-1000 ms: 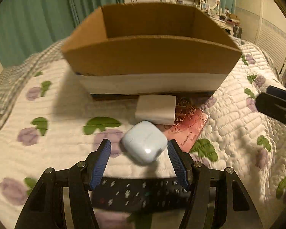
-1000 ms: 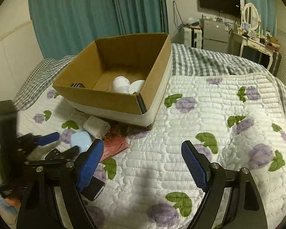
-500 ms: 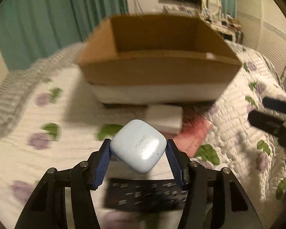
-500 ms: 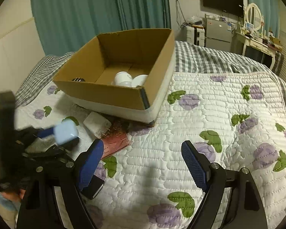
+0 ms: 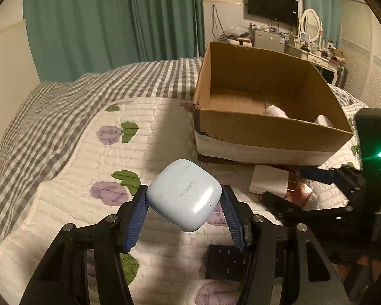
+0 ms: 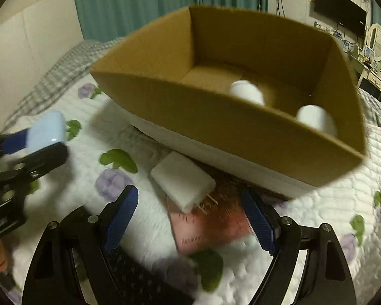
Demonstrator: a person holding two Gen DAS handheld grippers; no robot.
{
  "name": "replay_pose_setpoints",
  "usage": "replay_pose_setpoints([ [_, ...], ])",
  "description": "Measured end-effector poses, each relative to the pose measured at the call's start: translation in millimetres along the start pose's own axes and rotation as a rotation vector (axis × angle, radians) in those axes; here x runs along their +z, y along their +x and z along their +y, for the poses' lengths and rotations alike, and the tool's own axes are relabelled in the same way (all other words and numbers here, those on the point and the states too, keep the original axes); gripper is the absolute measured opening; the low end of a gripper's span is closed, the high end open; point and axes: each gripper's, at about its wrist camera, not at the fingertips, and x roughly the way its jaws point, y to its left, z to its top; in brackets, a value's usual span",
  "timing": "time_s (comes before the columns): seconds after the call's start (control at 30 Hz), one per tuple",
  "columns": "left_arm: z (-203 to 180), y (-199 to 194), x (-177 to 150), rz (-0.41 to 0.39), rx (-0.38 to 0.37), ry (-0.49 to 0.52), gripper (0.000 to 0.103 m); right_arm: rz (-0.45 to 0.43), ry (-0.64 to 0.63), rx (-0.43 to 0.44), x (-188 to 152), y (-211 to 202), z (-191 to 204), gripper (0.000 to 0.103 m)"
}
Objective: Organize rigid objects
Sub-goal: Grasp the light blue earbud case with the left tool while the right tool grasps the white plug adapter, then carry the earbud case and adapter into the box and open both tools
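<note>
While the left tool (image 5: 184,212) grips a pale blue earbud case (image 5: 185,197) above the bed (image 5: 71,157), the right tool (image 6: 190,216) gapes over a pink card (image 6: 208,226) near the cardboard box (image 6: 216,117).

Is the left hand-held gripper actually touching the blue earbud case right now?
Touching. The left wrist view shows the left hand-held gripper with both blue pads pressed against opposite sides of the earbud case, holding it above the quilt.
</note>
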Motion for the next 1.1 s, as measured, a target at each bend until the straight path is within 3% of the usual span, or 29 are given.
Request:
replay_pose_setpoints([
  [0.2,6,12,3,0.022,0.0,-0.035,0.058,0.017,-0.033,-0.04,8,27,16,0.084],
  [0.23,6,12,3,0.022,-0.001,-0.035,0.058,0.018,-0.038,-0.049,8,28,18,0.081],
  [0.27,6,11,2,0.023,0.0,-0.033,0.058,0.017,-0.047,-0.072,8,31,20,0.067],
  [0.3,5,11,1,0.023,-0.001,-0.031,0.058,0.014,-0.06,-0.101,8,32,22,0.064],
  [0.43,2,7,-1,0.019,-0.007,-0.024,0.058,0.007,-0.095,-0.126,1,23,27,0.064],
  [0.6,-5,-9,-5,-0.005,-0.034,-0.02,0.058,-0.016,-0.061,-0.101,-17,-16,21,0.064],
  [0.83,-22,-47,0,-0.066,-0.042,0.019,0.058,-0.113,-0.023,-0.081,-25,-89,16,0.064],
  [1.0,-26,-75,20,-0.119,-0.078,0.018,0.058,-0.19,-0.011,-0.08,-9,-131,4,0.064],
  [1.1,-34,-84,40,-0.151,-0.082,0.055,0.058,-0.265,-0.017,-0.096,19,-159,-8,0.064],
])
